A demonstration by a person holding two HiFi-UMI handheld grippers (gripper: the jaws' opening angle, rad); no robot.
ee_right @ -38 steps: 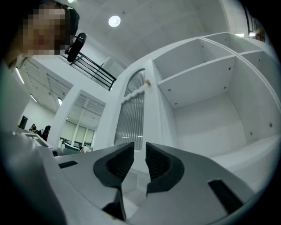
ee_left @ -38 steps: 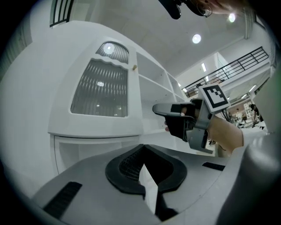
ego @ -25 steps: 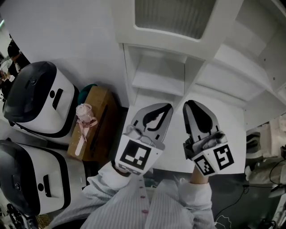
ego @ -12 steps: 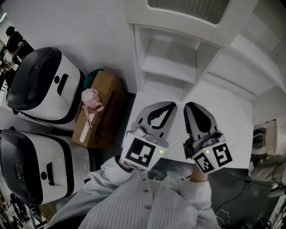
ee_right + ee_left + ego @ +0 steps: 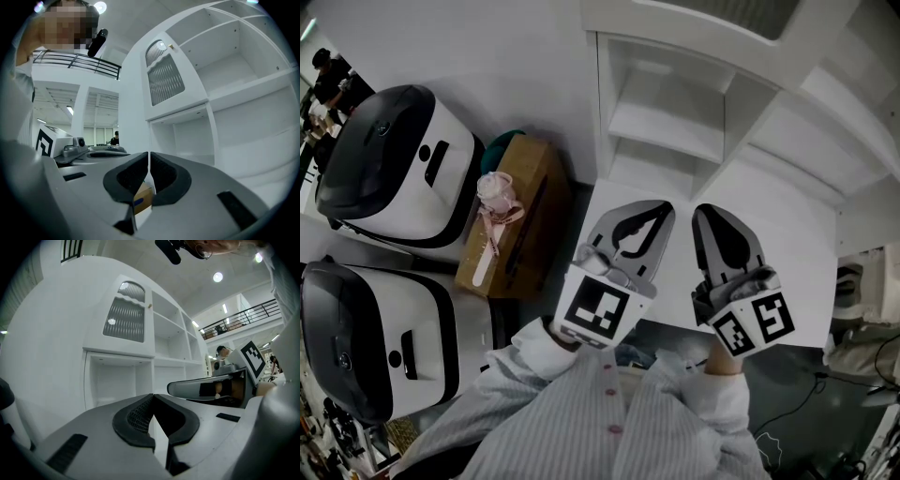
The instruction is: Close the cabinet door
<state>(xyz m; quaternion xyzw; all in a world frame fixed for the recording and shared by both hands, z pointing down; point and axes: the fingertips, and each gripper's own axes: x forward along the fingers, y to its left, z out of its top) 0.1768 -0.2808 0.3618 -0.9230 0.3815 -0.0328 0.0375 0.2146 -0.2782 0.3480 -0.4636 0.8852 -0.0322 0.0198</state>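
The white cabinet stands ahead with open shelf bays. Its door, a white frame with ribbed glass and a small knob, sits above the left bay and looks flush with the cabinet front. The door is also in the right gripper view, and only its lower edge is in the head view. My left gripper is shut and empty, pointing at the cabinet from well short of it. My right gripper hangs beside it. Its jaws have just been closing with nothing between them, and the tips now meet.
Two white-and-black machines stand on the left. A cardboard box with a pink flower sits between them and the cabinet. A white slab lies under the grippers. Cables trail at the right.
The view has shifted, so the door has slid to the top edge and the box and machines sit further right. Both grippers have sunk a little, still side by side.
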